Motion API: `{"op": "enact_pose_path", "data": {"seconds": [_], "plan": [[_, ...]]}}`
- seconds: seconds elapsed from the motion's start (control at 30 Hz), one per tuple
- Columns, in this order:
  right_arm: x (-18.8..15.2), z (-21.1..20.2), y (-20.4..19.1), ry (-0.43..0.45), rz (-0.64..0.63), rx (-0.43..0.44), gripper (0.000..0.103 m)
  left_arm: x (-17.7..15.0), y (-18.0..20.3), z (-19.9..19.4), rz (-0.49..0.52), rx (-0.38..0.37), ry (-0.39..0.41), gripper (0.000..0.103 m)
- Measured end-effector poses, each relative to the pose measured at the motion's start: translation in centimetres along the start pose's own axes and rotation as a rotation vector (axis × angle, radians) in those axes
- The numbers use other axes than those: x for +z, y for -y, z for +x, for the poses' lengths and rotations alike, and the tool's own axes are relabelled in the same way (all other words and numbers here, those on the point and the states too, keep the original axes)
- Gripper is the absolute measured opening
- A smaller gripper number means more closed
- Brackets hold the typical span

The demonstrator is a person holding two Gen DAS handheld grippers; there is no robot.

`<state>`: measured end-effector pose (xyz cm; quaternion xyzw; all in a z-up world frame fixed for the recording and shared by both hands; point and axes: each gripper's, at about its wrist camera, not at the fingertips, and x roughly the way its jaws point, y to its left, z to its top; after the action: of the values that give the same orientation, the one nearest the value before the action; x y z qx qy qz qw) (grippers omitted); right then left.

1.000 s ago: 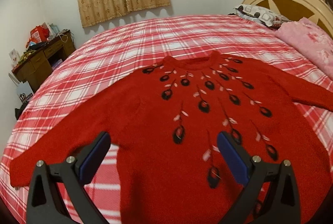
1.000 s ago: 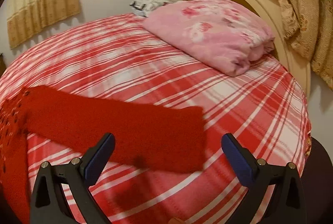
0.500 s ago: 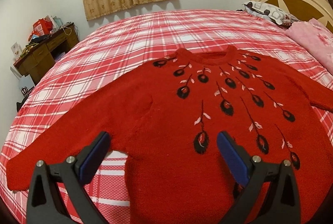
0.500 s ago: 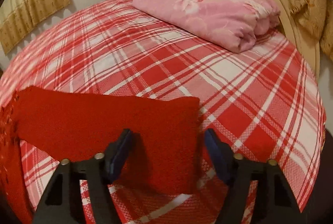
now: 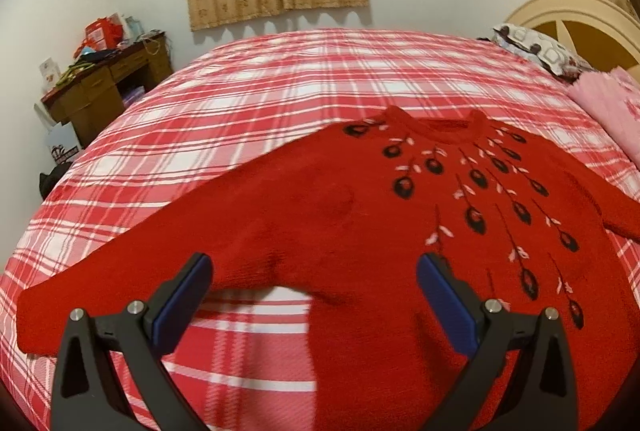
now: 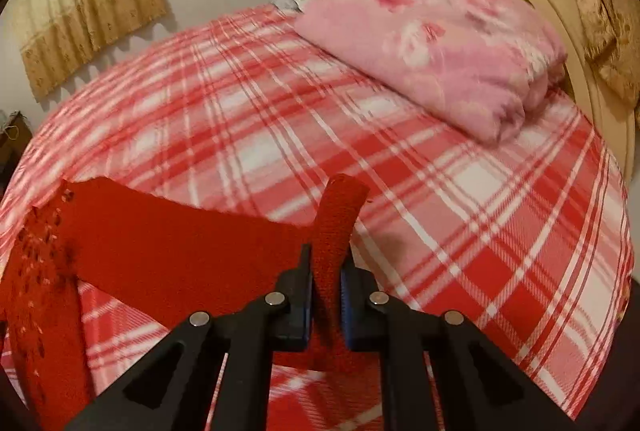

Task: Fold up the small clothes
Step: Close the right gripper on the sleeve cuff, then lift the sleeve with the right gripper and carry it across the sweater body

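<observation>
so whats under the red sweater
The red sweater lies spread flat on the red plaid bedsheet, which shows all around it and between body and sleeve. Anything directly beneath the knit is covered. The right gripper pinches its sleeve cuff up off the sheet.

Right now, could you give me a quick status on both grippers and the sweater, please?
Right gripper shut on sweater sleeve cuff. Left gripper open, over red sweater lying flat on bed. Nothing in the way.
</observation>
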<state>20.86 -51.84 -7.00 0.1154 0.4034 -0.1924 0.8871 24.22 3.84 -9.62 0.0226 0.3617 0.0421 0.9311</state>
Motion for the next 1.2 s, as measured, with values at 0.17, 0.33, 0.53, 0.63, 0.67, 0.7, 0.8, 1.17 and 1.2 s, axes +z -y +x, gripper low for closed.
{"op": "enact_pose_path", "data": {"seconds": [0.17,0.33,0.53,0.63,0.67,0.7,0.8,1.17,1.2], "plan": [[2.8,-2.6,-3.0,0.069,-0.05,0.032,0.01,-0.1,-2.1,-0.3,-0.04,0.017,0.007,0.103],[5.2,-5.1,-7.0,0.135,-0.123,0.072,0.01,-0.5,-3.2,-0.5,-0.052,0.024,0.012,0.103],[7.0,-7.8,-12.0,0.196,-0.214,0.116,0.01,-0.7,-4.8,-0.7,-0.085,0.024,0.015,0.103],[7.9,-9.3,-14.6,0.227,-0.26,0.141,0.01,-0.8,-5.6,-0.8,-0.103,0.018,0.019,0.103],[8.0,-9.6,-15.1,0.232,-0.271,0.146,0.01,-0.9,-5.8,-0.8,-0.107,0.016,0.018,0.103],[8.3,-10.1,-16.0,0.242,-0.288,0.153,0.01,-1.0,-5.9,-0.8,-0.109,0.014,0.018,0.103],[8.8,-11.6,-18.5,0.268,-0.333,0.179,0.01,-1.2,-6.2,-1.0,-0.11,0.012,0.021,0.103],[9.3,-16.4,-26.6,0.365,-0.489,0.256,0.01,-1.8,-7.9,-1.2,-0.149,0.002,0.022,0.103],[9.2,-16.7,-27.5,0.372,-0.506,0.265,0.01,-1.8,-8.0,-1.3,-0.151,0.002,0.023,0.103]]}}
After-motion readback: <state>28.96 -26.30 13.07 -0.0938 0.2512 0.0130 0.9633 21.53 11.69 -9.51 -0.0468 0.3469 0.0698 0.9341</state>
